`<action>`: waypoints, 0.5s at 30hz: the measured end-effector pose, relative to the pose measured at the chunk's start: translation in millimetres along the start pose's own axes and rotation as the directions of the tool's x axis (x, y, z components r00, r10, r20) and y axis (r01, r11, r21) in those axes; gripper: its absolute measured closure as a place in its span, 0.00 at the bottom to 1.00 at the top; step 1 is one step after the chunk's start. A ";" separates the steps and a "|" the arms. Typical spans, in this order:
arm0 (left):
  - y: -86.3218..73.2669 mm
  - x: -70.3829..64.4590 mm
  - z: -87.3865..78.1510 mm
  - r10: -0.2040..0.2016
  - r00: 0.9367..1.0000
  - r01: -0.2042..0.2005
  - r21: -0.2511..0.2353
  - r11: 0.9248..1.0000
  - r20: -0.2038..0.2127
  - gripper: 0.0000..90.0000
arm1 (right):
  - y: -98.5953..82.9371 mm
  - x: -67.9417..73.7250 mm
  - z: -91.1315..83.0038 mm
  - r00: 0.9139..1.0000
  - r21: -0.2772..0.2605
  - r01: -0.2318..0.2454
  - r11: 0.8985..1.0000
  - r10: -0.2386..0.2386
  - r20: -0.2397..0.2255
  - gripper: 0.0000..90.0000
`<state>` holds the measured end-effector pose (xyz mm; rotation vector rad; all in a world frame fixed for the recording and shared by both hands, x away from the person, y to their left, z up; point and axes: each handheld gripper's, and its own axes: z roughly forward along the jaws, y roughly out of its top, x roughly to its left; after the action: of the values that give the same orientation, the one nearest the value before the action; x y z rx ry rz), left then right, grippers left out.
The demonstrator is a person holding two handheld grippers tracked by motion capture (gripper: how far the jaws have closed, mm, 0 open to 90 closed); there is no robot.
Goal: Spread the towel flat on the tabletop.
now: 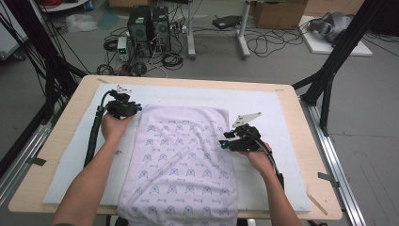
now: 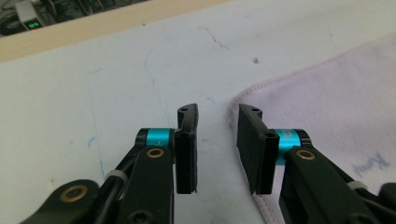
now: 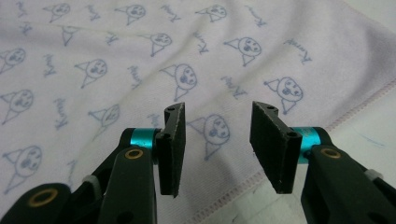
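A pale pink towel (image 1: 181,160) printed with small blue figures lies flat on the white mat (image 1: 263,103), its near end hanging over the table's front edge. My left gripper (image 1: 136,109) sits at the towel's far left corner, open, and the towel's stitched corner (image 2: 243,100) lies just beyond its right jaw. My right gripper (image 1: 225,140) is open at the towel's right edge. In the right gripper view the jaws (image 3: 217,140) stand apart over the printed cloth (image 3: 140,60), with the hem running under the right jaw. Nothing is held between either pair of jaws.
The mat covers most of a light wooden table (image 1: 310,141). Black frame posts (image 1: 329,75) stand at the table's right and left. Computer towers (image 1: 149,26), cables and boxes are on the floor beyond the far edge.
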<state>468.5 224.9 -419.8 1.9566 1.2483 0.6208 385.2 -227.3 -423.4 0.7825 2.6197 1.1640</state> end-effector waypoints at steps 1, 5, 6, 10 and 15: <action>-0.8 0.9 -0.4 0.004 1.000 -0.004 0.018 1.000 0.014 0.75 | -0.4 -1.3 0.3 1.000 -0.002 -0.006 1.000 0.006 -0.001 0.62; -3.4 -1.3 -0.9 0.007 0.995 -0.010 0.036 0.999 0.103 0.74 | -1.2 -4.8 3.1 1.000 -0.006 -0.014 1.000 0.014 0.005 0.62; -3.9 -3.4 -1.5 0.016 0.992 -0.020 0.032 0.999 0.125 0.72 | -1.4 -5.9 3.4 1.000 -0.009 -0.017 1.000 0.017 0.012 0.62; -3.9 -10.8 -5.8 0.046 0.977 -0.055 0.037 0.998 0.207 0.68 | 0.8 -12.5 2.2 0.999 -0.020 -0.035 0.999 0.036 0.025 0.62; 1.2 -18.3 -18.7 0.080 0.961 -0.083 -0.001 0.997 0.263 0.62 | 19.5 -22.3 -5.9 0.998 -0.048 -0.052 0.997 0.054 0.037 0.54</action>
<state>448.2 213.8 -407.6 2.0306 1.0131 0.3787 409.7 -231.9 -406.5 0.8617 2.5456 1.2078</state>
